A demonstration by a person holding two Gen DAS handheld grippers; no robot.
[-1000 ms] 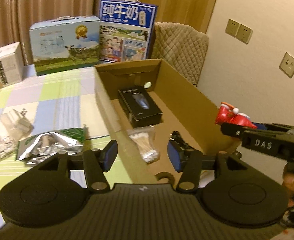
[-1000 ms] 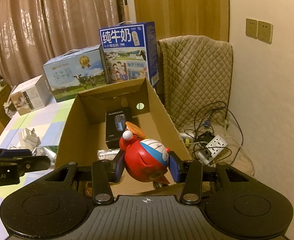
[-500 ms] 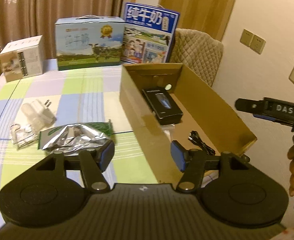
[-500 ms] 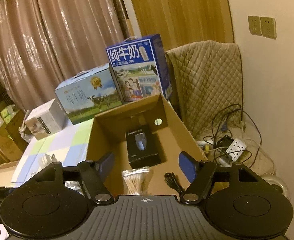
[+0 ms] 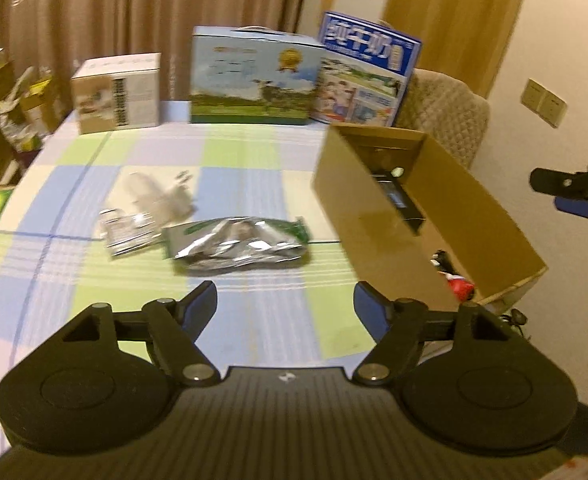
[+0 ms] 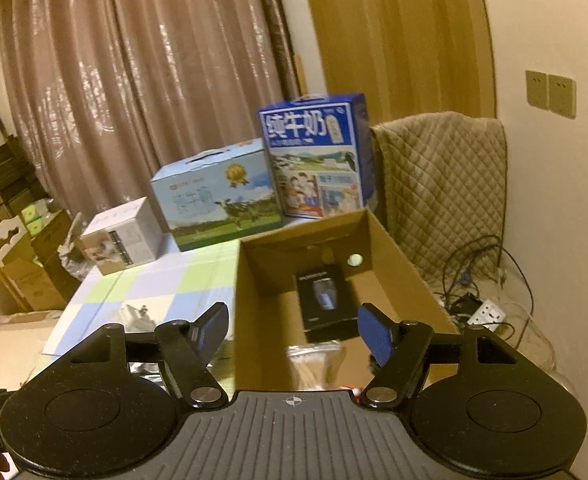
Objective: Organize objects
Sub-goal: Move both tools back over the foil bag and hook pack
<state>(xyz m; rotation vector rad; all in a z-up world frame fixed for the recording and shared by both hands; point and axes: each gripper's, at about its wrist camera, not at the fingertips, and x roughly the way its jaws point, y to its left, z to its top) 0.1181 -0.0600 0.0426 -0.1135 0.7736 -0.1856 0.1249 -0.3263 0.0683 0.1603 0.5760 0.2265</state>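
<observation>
Ahead of our left claw, we are seeing the checked desk with a crumpled silver foil pouch lying just beyond the spread fingers. We are holding this claw wide open, gripping nothing. Farther off and to the left of the pouch, a white plug adapter and a small clear packet are lying close together, blurred. To the right of the claw, the open cardboard box is sitting at the desk's edge; inside it a black carton is lying toward the far end, and a bit of a red toy is peeking out at the near end. Our right claw is showing at the far right edge, beyond the box. Three printed cartons are standing along the far side of the desk.

Directly ahead of our right claw, we are looking down into the same cardboard box. This claw is likewise gaping, empty. The black carton is lying between and beyond the fingers, and a bag of cotton swabs is lying nearer, blurred. A tall blue milk carton is standing past the box.
</observation>
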